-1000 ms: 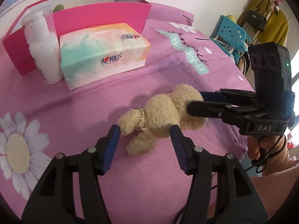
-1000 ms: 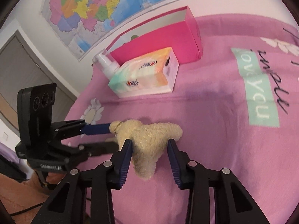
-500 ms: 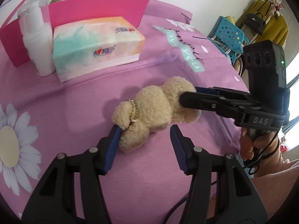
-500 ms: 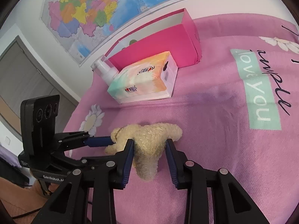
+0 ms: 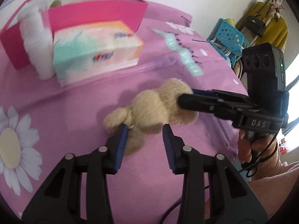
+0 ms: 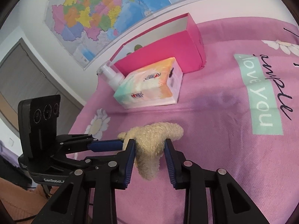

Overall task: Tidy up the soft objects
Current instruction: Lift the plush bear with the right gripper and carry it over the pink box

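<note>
A small beige teddy bear (image 5: 155, 110) lies on the pink cloth (image 5: 74, 123). My left gripper (image 5: 145, 128) reaches over it from the near side. Its jaws are closing with the bear's lower body between them: the left pad touches the neck, the right pad sits at the body's edge. In the right wrist view the bear (image 6: 155, 140) is squeezed between the pads of my right gripper (image 6: 149, 143), whose jaws are still closing. The left gripper's blue fingers (image 6: 106, 145) meet the bear's head from the left there. The right gripper (image 5: 184, 97) comes in from the right.
Behind the bear stand a pastel tissue pack (image 5: 95, 52), a white pump bottle (image 5: 35, 43) and an open pink box (image 5: 97, 13). The cloth's edge drops off at the right, where a blue basket (image 5: 229, 37) stands. A person's hand (image 5: 250, 145) holds the right gripper.
The left gripper's jaws have drawn in from wide apart to close around the bear. The right gripper's jaws have narrowed a little on it. The bear has barely shifted.
</note>
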The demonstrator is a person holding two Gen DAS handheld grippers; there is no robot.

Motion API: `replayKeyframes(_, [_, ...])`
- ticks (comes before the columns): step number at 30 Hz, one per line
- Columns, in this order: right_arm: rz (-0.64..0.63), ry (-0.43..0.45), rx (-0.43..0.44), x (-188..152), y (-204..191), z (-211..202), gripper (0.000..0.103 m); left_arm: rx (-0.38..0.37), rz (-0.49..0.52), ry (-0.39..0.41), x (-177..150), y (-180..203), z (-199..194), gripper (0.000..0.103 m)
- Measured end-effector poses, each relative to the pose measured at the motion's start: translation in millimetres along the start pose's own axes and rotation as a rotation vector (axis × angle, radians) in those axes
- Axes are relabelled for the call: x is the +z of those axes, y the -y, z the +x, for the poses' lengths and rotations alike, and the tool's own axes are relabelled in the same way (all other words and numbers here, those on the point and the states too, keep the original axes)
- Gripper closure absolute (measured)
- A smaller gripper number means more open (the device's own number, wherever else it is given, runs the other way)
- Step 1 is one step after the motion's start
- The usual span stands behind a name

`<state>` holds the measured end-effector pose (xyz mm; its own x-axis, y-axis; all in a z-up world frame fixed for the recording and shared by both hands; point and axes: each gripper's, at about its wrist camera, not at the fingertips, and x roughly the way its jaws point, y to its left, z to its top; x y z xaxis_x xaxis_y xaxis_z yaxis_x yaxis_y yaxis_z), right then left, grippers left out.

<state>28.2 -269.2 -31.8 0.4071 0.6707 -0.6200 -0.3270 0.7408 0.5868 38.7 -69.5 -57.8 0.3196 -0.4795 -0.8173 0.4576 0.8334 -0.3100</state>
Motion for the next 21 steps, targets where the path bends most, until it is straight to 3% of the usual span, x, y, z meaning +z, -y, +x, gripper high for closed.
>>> replayKeyframes(5, [0.039, -0.015, 0.009, -2, 10, 3, 0.072, -0.024, -0.013, -0.017, -2, -4, 5, 0.056])
replayKeyframes(11, [0.047, -0.017, 0.025, -3, 10, 4, 0.072, -0.077, -0.018, -0.022, 1, 2, 9, 0.056])
replayKeyframes(21, [0.032, 0.005, 0.054, 0, 2, -4, 0.072, -0.029, 0.0, 0.052, 9, 9, -14, 0.057])
